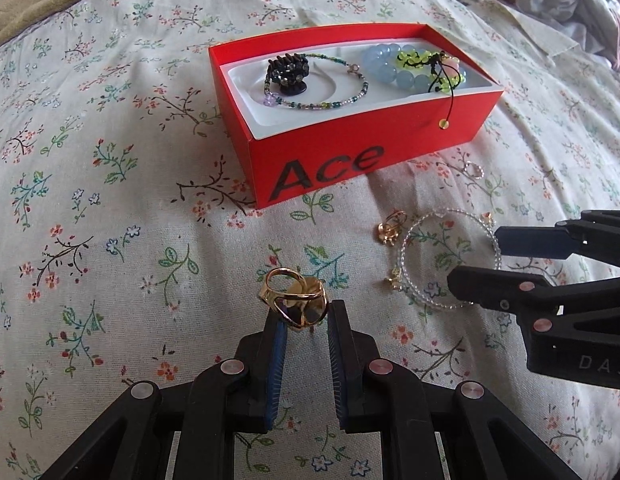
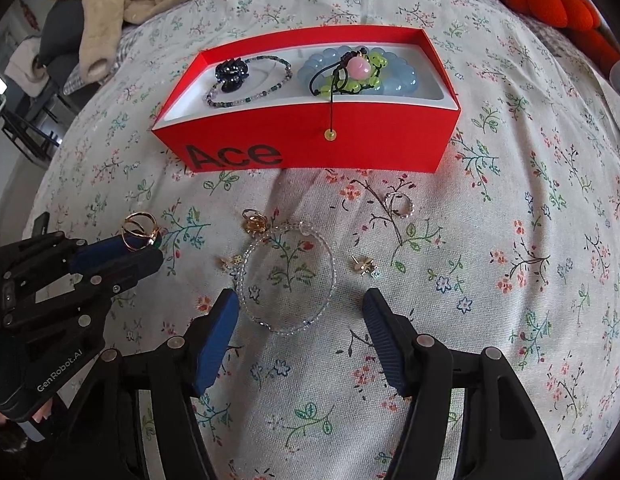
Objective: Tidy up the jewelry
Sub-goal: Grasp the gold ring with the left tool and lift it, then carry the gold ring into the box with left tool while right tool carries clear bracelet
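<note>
Left wrist view, near to far. Left gripper, frame bottom centre: fingers pinching gold ring by its edges, lifted off floral bedspread. Right gripper: fingers spread wide, nothing held, above clear bead bracelet. Loose beside it: small gold ring, earring stud. Red Ace box, frame centre: holds beaded bracelets. Handling advice: carry ring level over white tray, release low.
</note>
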A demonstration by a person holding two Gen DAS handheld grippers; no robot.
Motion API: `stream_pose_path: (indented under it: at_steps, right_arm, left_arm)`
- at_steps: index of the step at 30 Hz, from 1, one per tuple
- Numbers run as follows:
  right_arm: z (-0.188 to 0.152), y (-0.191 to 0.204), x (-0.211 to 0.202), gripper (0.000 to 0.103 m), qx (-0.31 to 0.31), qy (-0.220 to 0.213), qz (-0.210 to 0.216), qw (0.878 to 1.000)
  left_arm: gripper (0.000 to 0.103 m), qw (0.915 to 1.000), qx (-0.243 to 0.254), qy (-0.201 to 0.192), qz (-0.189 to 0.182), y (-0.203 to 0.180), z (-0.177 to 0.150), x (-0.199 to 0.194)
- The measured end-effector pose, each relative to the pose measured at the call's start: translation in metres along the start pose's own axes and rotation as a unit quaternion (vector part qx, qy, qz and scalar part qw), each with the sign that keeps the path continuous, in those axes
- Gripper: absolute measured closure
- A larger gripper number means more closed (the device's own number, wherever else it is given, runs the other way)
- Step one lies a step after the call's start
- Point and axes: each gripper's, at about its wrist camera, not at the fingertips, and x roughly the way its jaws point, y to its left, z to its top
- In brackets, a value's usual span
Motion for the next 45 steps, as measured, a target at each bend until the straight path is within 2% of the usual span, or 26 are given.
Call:
stream_pose_path:
  at_steps: [5,6,8,13,19,27,37,45]
  right_arm:
    - [0.001,-0.004,0.001,0.071,0.010,-0.003,-0.010,1.000]
    - [0.001,-0.006,0.000,0.073,0.012,-0.003,-0.010,1.000]
    - [0.000,-0.008,-0.001,0.085,0.012,-0.002,-0.008,1.000]
    - [-0.003,-0.010,-0.005,0.098,0.008,-0.004,0.000,1.000]
    - [-0.002,-0.005,-0.017,0.099,-0.002,-0.020,0.000,1.000]
    - [0.006,-0.002,-0.049,0.099,-0.020,-0.065,0.001,0.998]
    - [0.033,-0.010,-0.086,0.099,-0.005,-0.117,0.032,0.993]
    - [0.060,-0.010,-0.099,0.099,-0.004,-0.151,0.042,0.988]
  left_arm:
    - [0.087,1.0000,0.000,0.001,0.001,0.000,0.001,0.000]
    - [0.087,1.0000,0.001,0.001,0.001,-0.001,0.001,0.000]
    - [0.087,1.0000,0.001,0.001,0.001,-0.002,0.002,0.000]
    - [0.087,1.0000,0.006,-0.004,0.003,-0.005,0.004,-0.002]
    - [0.087,0.9999,0.007,-0.014,0.004,-0.007,0.008,-0.009]
    - [0.087,0.9993,0.001,-0.037,0.006,-0.009,0.023,-0.020]
    - [0.087,0.9976,-0.002,-0.069,0.009,-0.010,0.053,-0.032]
    - [0.087,0.9967,-0.017,-0.079,0.011,-0.004,0.075,-0.021]
